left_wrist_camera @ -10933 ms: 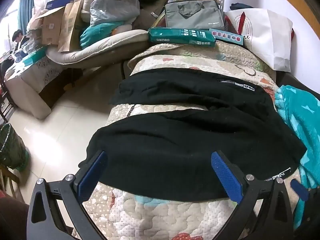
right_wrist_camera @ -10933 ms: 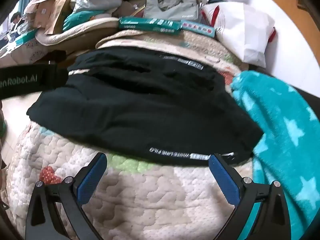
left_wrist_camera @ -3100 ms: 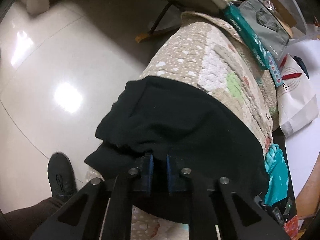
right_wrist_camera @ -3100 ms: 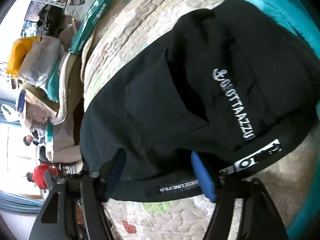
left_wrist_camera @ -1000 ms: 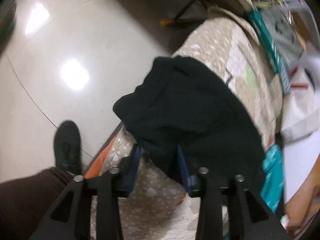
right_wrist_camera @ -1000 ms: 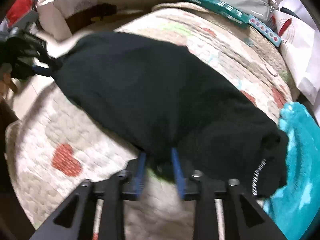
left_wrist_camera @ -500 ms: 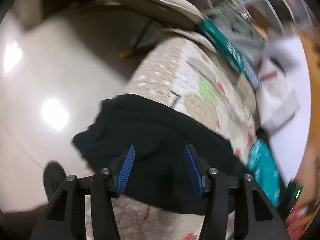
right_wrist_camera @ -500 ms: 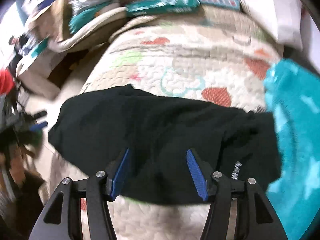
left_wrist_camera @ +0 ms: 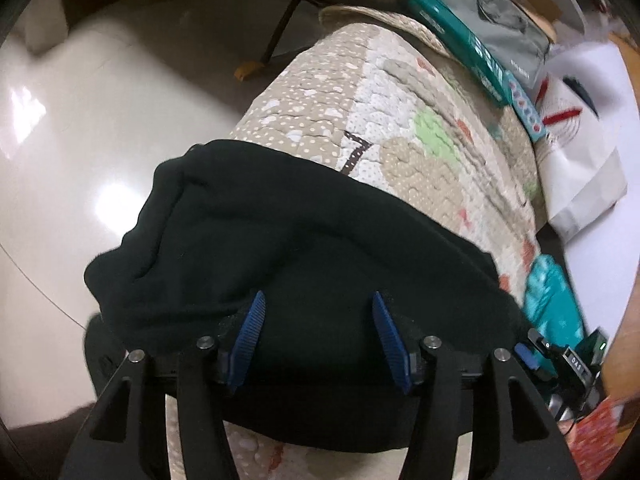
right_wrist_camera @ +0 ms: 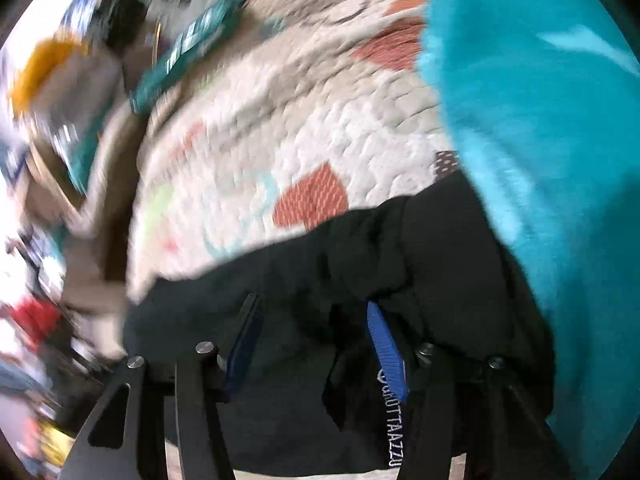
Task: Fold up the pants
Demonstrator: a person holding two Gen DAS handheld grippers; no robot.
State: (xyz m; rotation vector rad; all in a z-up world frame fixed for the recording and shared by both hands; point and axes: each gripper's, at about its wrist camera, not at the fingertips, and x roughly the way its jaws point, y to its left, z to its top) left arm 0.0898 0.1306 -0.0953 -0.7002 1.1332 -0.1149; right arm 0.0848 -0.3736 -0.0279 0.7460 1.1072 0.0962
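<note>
The black pants (left_wrist_camera: 280, 240) lie folded in a long band across the near edge of the patchwork quilt (left_wrist_camera: 420, 128). My left gripper (left_wrist_camera: 318, 296) hovers over their left end, which hangs towards the floor. Its jaws are opening and the blue pads stand apart above the cloth without pressing it. In the blurred right wrist view, my right gripper (right_wrist_camera: 313, 301) is over the right end of the pants (right_wrist_camera: 440, 260), beside the teal blanket (right_wrist_camera: 540, 120). Its jaws are closing with black cloth lying between them, not pinched. White lettering (right_wrist_camera: 390, 432) runs by the right pad.
A glossy tiled floor (left_wrist_camera: 80, 120) drops away left of the quilt. At the quilt's far end lie a long green box (left_wrist_camera: 460, 40), a grey bag (left_wrist_camera: 504, 28) and a white paper bag (left_wrist_camera: 580, 152). The teal blanket (left_wrist_camera: 552, 296) borders the pants on the right.
Both grippers' pads stood close together on the pants a second ago and now stand well apart. The right gripper swept and rolled to the pants' end by the teal blanket.
</note>
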